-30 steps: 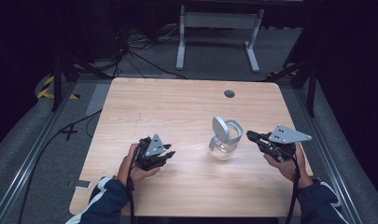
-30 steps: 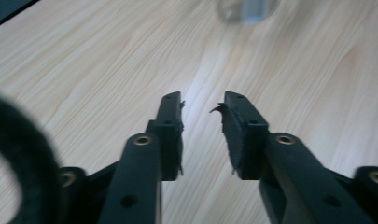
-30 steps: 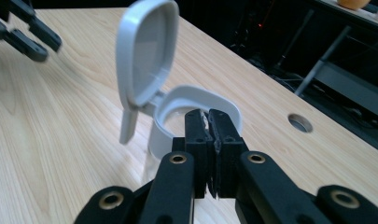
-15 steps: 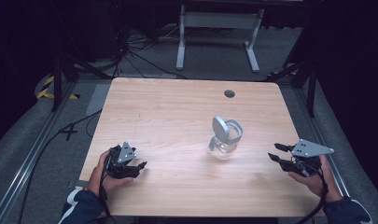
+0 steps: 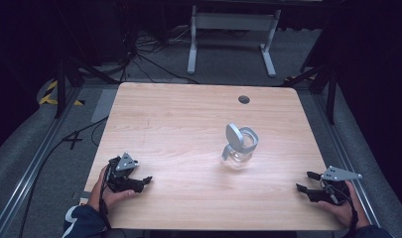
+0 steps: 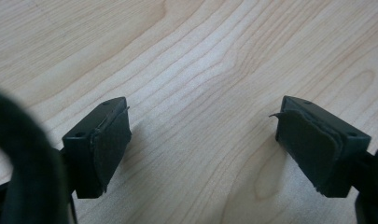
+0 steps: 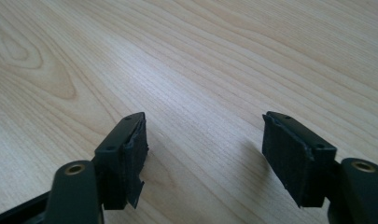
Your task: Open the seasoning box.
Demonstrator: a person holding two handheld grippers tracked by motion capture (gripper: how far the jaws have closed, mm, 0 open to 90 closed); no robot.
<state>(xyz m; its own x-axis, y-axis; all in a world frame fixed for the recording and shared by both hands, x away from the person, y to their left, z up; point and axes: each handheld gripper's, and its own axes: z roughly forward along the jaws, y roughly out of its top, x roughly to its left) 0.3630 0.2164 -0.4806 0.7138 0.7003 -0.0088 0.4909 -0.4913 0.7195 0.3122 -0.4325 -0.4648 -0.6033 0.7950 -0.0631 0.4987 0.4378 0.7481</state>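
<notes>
A jar (image 5: 239,148) stands right of the table's (image 5: 178,114) centre (a hole (image 5: 244,99) lies behind it).

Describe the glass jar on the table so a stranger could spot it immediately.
Start with the light wooden table and look just right of its middle, between the two hands. There stands a small clear glass jar with its grey hinged lid flipped open and standing upright. It is the only transparent thing there; both tongs are black and sit near the front edge.

Bright table (image 5: 188,119), dark surroundings, soft high view
</notes>
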